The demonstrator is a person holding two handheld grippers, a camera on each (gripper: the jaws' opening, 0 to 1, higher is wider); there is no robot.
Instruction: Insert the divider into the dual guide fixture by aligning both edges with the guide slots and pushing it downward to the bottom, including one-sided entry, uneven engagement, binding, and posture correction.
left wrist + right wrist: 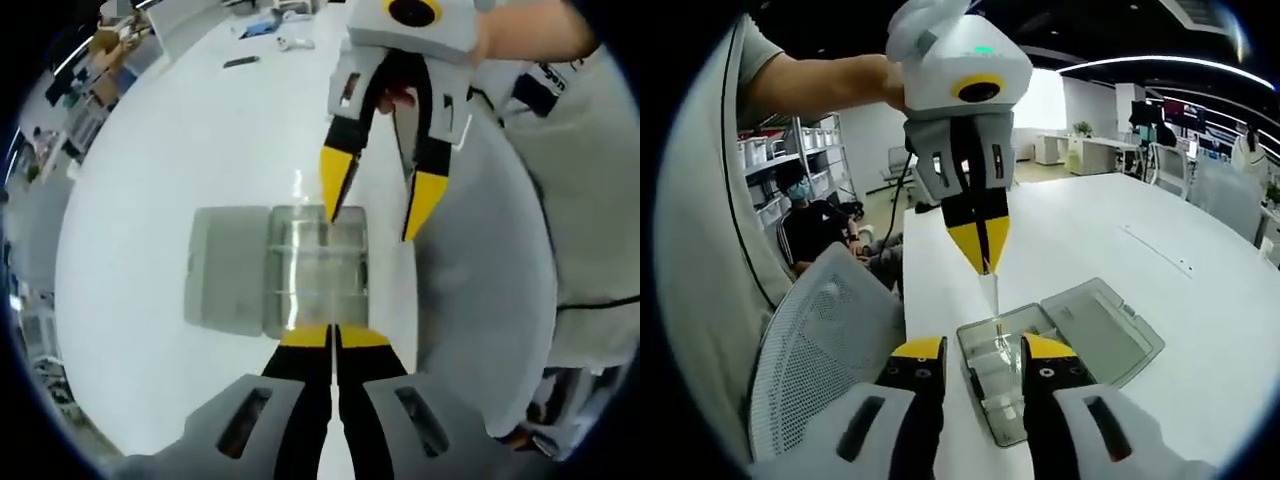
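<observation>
A clear plastic box point(320, 270) serves as the guide fixture, lying on the white table point(180, 150) with its lid point(228, 270) folded open flat beside it. My left gripper point(333, 336) is shut on a thin clear divider point(990, 295), which hangs upright from its yellow tips point(982, 255) with its lower edge at the box point(1000, 375). How far the divider sits in the guide slots I cannot tell. My right gripper point(985, 350) is open just above the near end of the box, and its fingers point(340, 180) straddle the far rim without touching the divider.
A grey mesh chair point(820, 350) stands at the table's edge next to the box. A seated person point(810, 225) and shelving are beyond it. Small items point(240, 62) lie at the far end of the table. The open lid point(1095, 330) takes the space beside the box.
</observation>
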